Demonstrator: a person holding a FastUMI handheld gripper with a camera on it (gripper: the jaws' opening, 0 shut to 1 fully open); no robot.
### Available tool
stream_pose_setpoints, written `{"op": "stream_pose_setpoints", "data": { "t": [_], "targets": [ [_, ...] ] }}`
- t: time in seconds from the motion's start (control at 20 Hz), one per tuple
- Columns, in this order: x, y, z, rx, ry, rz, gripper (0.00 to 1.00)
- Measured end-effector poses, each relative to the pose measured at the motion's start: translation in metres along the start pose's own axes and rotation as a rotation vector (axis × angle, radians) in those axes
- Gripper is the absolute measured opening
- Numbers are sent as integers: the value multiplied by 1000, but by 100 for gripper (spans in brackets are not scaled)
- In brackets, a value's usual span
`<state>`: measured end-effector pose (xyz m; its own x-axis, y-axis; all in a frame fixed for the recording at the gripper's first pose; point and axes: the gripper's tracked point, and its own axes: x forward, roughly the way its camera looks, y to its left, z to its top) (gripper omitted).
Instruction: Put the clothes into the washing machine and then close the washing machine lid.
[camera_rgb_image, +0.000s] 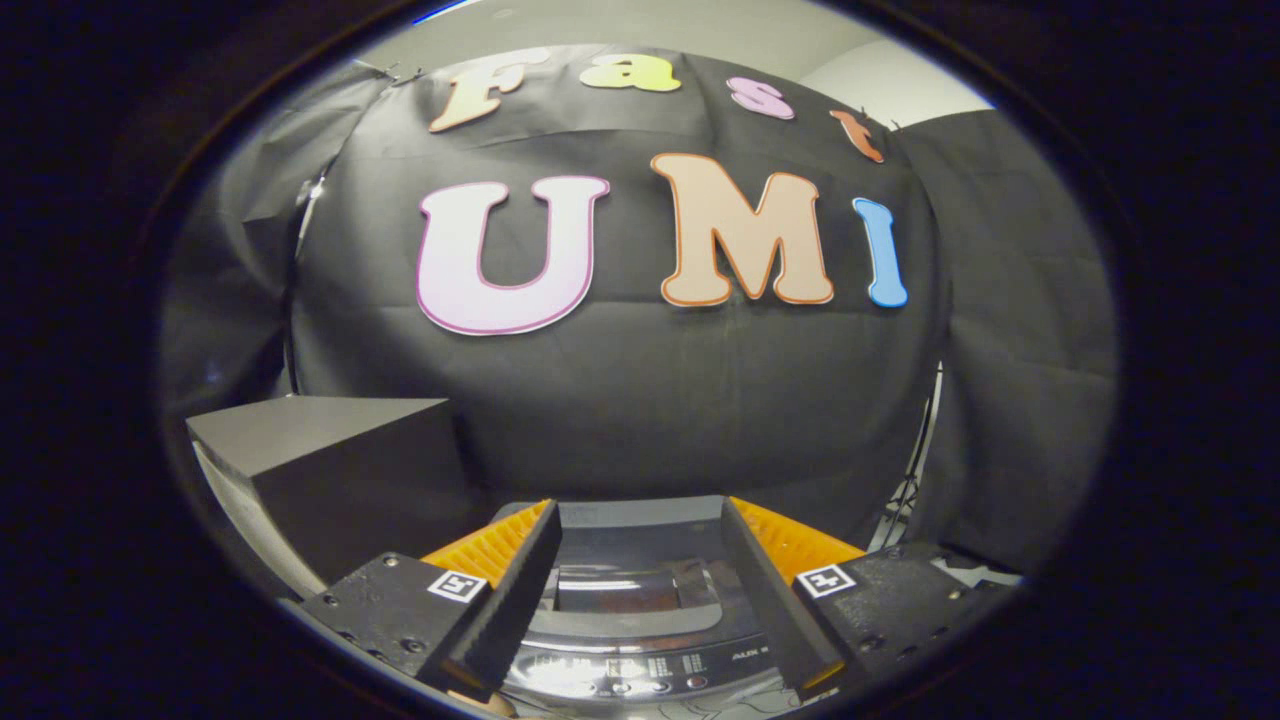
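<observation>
Washer (640, 620) sits low between my gripper's (640, 590) fingers, just under and ahead of them. I see its top panel with buttons near me and a glossy dark lid with a curved handle recess beyond that. Lid looks down, flat on the washer, though glare makes it hard to be sure. Can't see into the drum, so can't tell if clothes are inside. No clothes in sight around the washer either. My guess: either loading is done and the lid is closed, or nothing has started; pictures don't settle it. Jaws stand wide apart, holding nothing, one finger on each side of the lid. Left of the washer, a dark box (330, 470) stands on a pale surface (235, 520), near it, top closed, contents hidden. Black cloth wall (620, 400) hangs behind the washer.
</observation>
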<state>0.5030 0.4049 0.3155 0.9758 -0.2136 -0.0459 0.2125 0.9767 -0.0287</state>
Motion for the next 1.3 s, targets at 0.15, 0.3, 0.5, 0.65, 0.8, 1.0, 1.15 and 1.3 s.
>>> {"op": "stream_pose_setpoints", "data": {
  "t": [0.15, 0.3, 0.5, 0.65, 0.8, 1.0, 1.15, 1.3],
  "targets": [
    [-2, 2, -1, 32, -11, -15, 97],
    [-1, 2, 4, 48, -59, -13, 97],
    [0, 5, 7, 7, -106, -16, 95],
    [-22, -7, -1, -47, -158, 25, 95],
    [-47, -12, -33, -58, -166, 55, 95],
    [-59, -17, -63, 14, -130, 88, 97],
    [-68, -15, -75, 28, -117, 117, 96],
    [-74, -9, -92, 16, -93, 157, 95]
  ]
}}
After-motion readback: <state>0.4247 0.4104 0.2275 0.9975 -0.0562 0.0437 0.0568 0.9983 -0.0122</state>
